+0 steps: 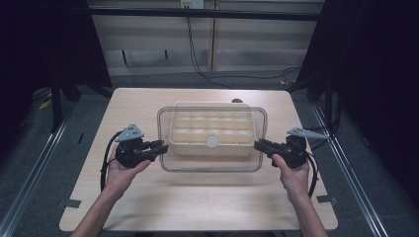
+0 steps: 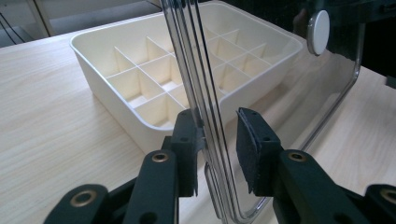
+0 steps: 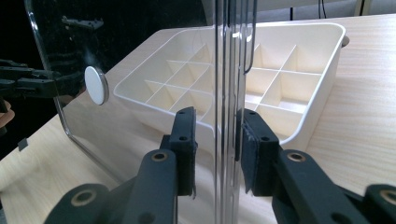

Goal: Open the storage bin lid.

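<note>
Clamping opposite edges of the clear lid, the left gripper and right gripper are holding it above the divided tray.

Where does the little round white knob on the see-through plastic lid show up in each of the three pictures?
High view: round white knob, centre, on the clear plastic lid.
Left gripper view: knob top right.
Right gripper view: knob left of centre.
Shared landmark: cream divided tray.

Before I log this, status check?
Left hand-held gripper and right hand-held gripper shut on clear lid, above compartment tray. Nothing in the way.
</note>
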`<state>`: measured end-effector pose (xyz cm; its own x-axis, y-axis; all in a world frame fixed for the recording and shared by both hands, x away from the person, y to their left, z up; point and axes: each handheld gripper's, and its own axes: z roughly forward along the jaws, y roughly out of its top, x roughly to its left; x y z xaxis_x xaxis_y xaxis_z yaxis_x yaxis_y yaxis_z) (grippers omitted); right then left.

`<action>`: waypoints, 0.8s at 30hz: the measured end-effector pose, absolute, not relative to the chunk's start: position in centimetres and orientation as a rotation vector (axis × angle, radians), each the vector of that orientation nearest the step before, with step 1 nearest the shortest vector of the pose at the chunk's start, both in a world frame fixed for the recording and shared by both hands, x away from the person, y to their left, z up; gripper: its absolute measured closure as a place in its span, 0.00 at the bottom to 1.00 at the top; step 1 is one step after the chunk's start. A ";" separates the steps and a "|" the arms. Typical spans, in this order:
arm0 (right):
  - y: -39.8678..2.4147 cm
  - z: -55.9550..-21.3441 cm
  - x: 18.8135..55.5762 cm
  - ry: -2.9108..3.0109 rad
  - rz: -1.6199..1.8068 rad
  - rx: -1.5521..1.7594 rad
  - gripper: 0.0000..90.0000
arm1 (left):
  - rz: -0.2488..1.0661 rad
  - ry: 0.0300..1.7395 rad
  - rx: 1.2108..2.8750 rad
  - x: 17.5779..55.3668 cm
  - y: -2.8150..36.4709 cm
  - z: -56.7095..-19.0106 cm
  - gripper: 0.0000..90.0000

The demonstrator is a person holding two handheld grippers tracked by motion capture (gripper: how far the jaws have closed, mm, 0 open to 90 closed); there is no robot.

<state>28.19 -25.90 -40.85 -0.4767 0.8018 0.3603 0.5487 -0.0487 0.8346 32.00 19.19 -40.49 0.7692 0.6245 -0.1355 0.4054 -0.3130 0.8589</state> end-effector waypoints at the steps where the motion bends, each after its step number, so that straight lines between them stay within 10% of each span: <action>1: -25.9 -40.9 28.1 1.990 1.534 1.453 0.77 | 0.264 0.779 1.948 31.9 19.1 -40.6 0.77; 24: -26.2 -41.7 26.0 2.036 1.526 1.450 0.78 | 0.214 0.817 1.964 29.8 19.0 -42.4 0.77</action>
<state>26.02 -26.20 -41.73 -0.4925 0.7910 0.3631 0.5708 -0.0215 0.8208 29.79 19.00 -42.41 0.7602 0.6239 -0.1811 0.4553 -0.3129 0.8335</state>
